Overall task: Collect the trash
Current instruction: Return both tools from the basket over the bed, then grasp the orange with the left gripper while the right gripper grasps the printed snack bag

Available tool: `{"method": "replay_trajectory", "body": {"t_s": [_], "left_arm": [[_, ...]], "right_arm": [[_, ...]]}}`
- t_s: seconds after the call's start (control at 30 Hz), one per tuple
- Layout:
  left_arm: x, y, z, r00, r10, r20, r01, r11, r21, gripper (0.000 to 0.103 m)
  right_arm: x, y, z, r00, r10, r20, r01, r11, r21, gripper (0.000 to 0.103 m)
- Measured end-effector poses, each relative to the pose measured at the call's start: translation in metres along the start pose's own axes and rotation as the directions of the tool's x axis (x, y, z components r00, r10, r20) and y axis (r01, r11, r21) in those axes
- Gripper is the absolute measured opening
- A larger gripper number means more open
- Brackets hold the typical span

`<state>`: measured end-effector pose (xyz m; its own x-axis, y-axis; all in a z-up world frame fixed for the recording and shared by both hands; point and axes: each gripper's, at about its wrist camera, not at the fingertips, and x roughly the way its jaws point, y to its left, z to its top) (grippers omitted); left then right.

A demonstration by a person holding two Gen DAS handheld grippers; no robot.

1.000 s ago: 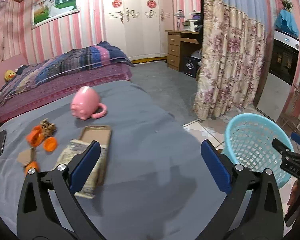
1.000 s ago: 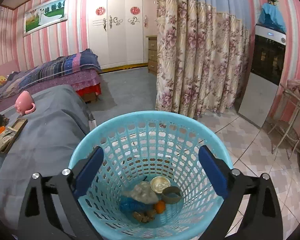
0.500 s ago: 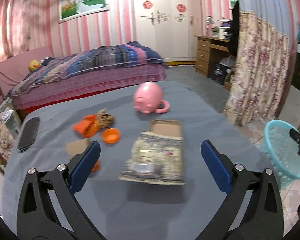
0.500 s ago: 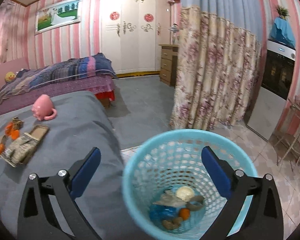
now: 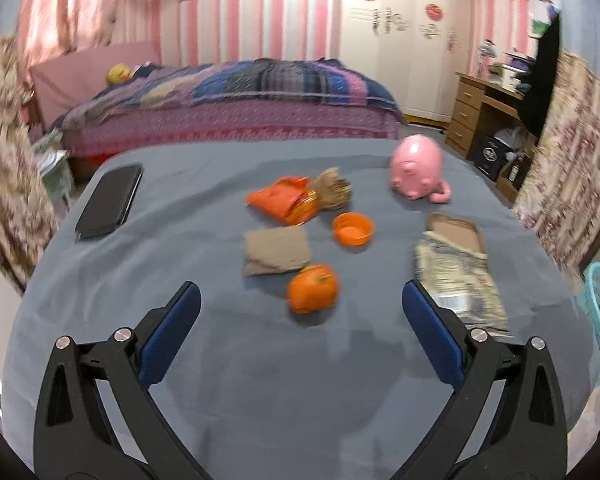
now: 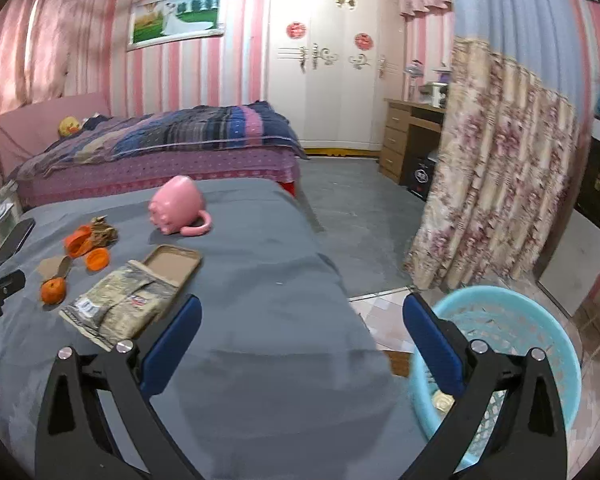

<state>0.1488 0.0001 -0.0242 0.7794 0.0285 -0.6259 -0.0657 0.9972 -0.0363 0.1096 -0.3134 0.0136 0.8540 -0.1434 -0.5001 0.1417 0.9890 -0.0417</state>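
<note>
Trash lies on the grey-covered table [image 5: 260,380]: an orange fruit [image 5: 312,289], a brown paper piece [image 5: 277,251], an orange cap [image 5: 352,229], an orange wrapper [image 5: 282,200] beside a brown crumpled scrap [image 5: 334,192], and a silver foil packet [image 5: 458,280] over a flat cardboard box [image 5: 456,231]. My left gripper [image 5: 300,326] is open and empty, just short of the fruit. My right gripper [image 6: 300,334] is open and empty over the table's right end. The blue basket [image 6: 512,332] stands on the floor at the right, with trash inside.
A pink pig-shaped mug [image 5: 418,174] lies at the table's far side and a black phone [image 5: 110,200] at its far left. A bed [image 6: 160,144], a wooden desk [image 6: 404,136] and a floral curtain [image 6: 496,168] stand beyond.
The left gripper has swung left from the basket side and now faces the trash on the table. The right gripper has turned left, away from above the basket, toward the table.
</note>
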Motion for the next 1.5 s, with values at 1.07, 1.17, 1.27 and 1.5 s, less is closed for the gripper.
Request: {"method": "replay_trajectory", "body": {"t_s": [1.07,1.17,1.27,1.5], "left_arm": [[0.067,0.003,0.000,0.981,-0.111,-0.157,0.105,0.993,-0.045,0.033],[0.050,0.002,0.002,0.990,-0.077,-0.115,0.077,0.997,-0.011,0.032],[0.034,0.008,0.004,0.995,-0.067,-0.077,0.067,0.998,0.001,0.032],[0.022,0.028,0.008,0.999,0.000,-0.050,0.000,1.000,-0.014,0.032]], "right_arm": [[0.046,0.029,-0.011,0.996,0.025,-0.089,-0.024,1.000,0.014,0.098],[0.041,0.044,-0.008,0.994,0.067,-0.085,-0.069,0.998,-0.013,0.098],[0.038,0.068,-0.006,0.990,0.107,-0.090,-0.113,0.992,-0.057,0.098],[0.055,0.118,-0.008,0.976,0.141,-0.167,-0.162,0.980,-0.117,0.098]]}}
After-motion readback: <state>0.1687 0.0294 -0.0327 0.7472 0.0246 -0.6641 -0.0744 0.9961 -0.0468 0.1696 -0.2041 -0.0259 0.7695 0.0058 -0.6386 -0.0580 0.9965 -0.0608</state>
